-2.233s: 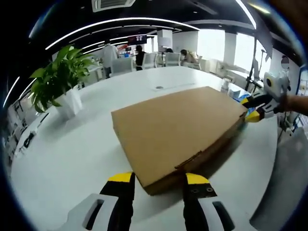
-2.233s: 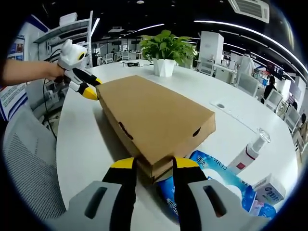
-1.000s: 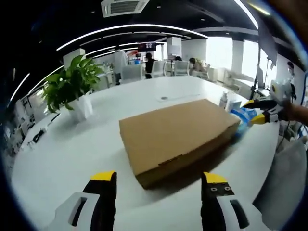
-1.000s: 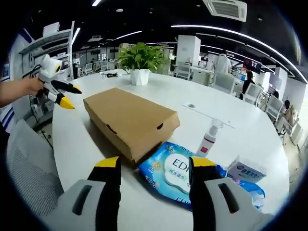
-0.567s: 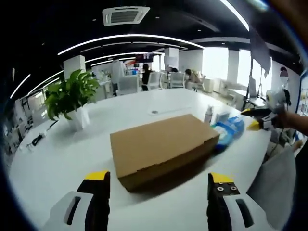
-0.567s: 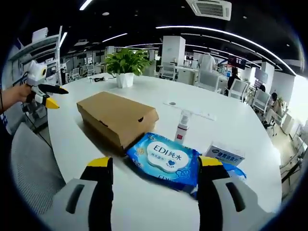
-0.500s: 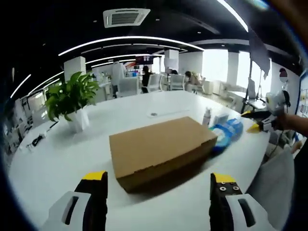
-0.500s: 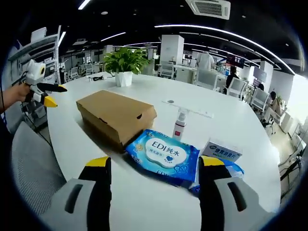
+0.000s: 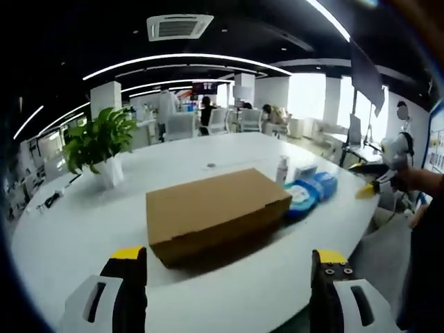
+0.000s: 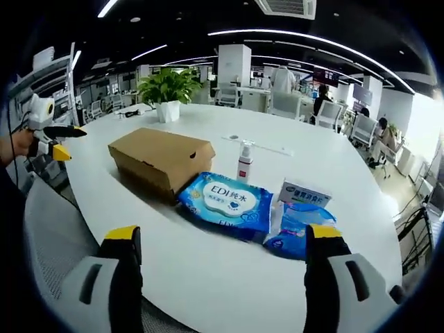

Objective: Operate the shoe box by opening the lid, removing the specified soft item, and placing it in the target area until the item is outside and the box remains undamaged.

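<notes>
In the left gripper view, a potted plant [image 9: 97, 149] stands at centre left on the white table [image 9: 69, 250]. The left gripper [image 9: 229, 267] rises from the bottom edge with its yellow-tipped jaws spread wide and nothing between them. Above the gap, in mid-frame, lies the shoe box [image 9: 211, 211] (brown cardboard, lid shut), flat on the table. Just right of it sit the blue wipes pack [image 9: 303, 196] and a spray bottle [image 9: 282, 170]. At the right edge the right gripper [image 9: 369, 186] is held in a hand, apart from the box.

In the right gripper view, the left gripper [image 10: 61, 142] shows at the left edge, off the table. The box [image 10: 161, 161] lies left of centre, the plant [image 10: 166, 94] beyond it. The wipes pack [image 10: 225, 202] touches the box's near end; the spray bottle [image 10: 244, 163] stands behind it, and a small white carton [image 10: 305, 194] rests on another blue pack [image 10: 295, 232] to the right. The right gripper [image 10: 223, 251] has its jaws wide apart, empty.
</notes>
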A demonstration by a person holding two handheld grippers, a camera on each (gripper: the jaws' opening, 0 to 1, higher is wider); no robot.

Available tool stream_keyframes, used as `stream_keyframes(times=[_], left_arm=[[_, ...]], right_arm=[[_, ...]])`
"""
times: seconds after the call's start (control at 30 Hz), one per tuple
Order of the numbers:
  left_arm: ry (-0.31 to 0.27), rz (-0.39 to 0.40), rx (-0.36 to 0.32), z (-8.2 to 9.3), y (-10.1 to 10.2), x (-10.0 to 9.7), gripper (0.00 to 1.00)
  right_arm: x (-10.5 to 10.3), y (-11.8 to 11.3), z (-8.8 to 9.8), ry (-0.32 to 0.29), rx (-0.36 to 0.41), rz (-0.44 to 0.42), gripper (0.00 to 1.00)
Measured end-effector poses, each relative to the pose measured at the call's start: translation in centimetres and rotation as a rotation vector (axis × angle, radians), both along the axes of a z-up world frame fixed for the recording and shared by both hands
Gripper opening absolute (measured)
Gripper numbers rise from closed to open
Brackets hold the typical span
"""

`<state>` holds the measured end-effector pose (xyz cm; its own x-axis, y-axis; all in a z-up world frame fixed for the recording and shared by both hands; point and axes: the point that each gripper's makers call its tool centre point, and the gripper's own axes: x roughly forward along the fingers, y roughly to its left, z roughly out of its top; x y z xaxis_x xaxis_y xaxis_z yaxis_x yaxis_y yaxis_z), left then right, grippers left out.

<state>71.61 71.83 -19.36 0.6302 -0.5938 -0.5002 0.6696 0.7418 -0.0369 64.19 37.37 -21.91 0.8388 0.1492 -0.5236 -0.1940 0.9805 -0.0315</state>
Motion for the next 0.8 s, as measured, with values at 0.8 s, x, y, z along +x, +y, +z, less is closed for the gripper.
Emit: stream_keyframes(times=[0.8], left_arm=[[-0.038,0.036,-0.024,-0.1,1.2,-0.5,1.00]], right_arm=[[-2.2,-1.4,0.8,-0.030,-0.033,-0.038,0.96]])
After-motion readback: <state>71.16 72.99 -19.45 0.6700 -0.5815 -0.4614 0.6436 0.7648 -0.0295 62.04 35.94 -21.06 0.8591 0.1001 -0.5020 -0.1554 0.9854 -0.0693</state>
